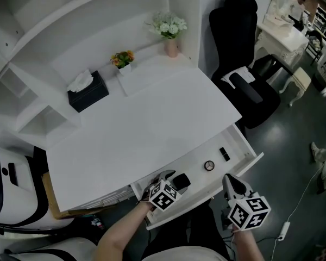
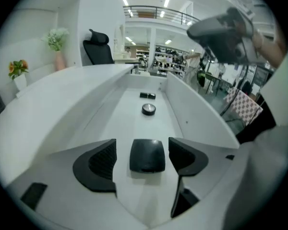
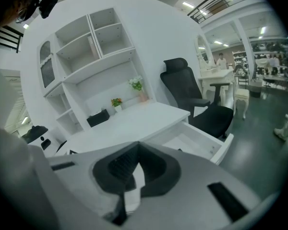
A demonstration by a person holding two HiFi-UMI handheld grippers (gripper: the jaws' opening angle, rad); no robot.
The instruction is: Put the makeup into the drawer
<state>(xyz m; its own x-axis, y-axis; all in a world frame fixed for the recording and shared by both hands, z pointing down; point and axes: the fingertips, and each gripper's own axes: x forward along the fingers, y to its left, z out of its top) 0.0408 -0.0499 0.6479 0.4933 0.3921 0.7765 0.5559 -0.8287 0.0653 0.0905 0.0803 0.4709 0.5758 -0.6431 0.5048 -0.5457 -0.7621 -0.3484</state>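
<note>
The step in hand looks like the release at the end of a placement. A black, square, flat makeup compact with rounded corners [image 1: 182,181] lies flat on the floor of the open white drawer [image 1: 249,144], near its left end and just behind its front edge. The left gripper [image 2: 143,150] points down over it with its jaws spread wide. The compact sits between the two ribbed black pads [image 2: 103,159] with a clear gap on either side, so nothing is gripped. Further along the drawer floor, toward its right end, lie a small round black-rimmed jar [image 1: 208,165] and a short black bar-shaped piece [image 1: 224,154], well apart from the compact. The white desk top [image 1: 152,124] shows no makeup left on it, so the task seems close to finished. The next move calls for lifting the left gripper straight up and back without brushing the compact. The right gripper [image 3: 137,147] hangs off the drawer's front right corner, its jaws closed tip to tip on nothing.
</note>
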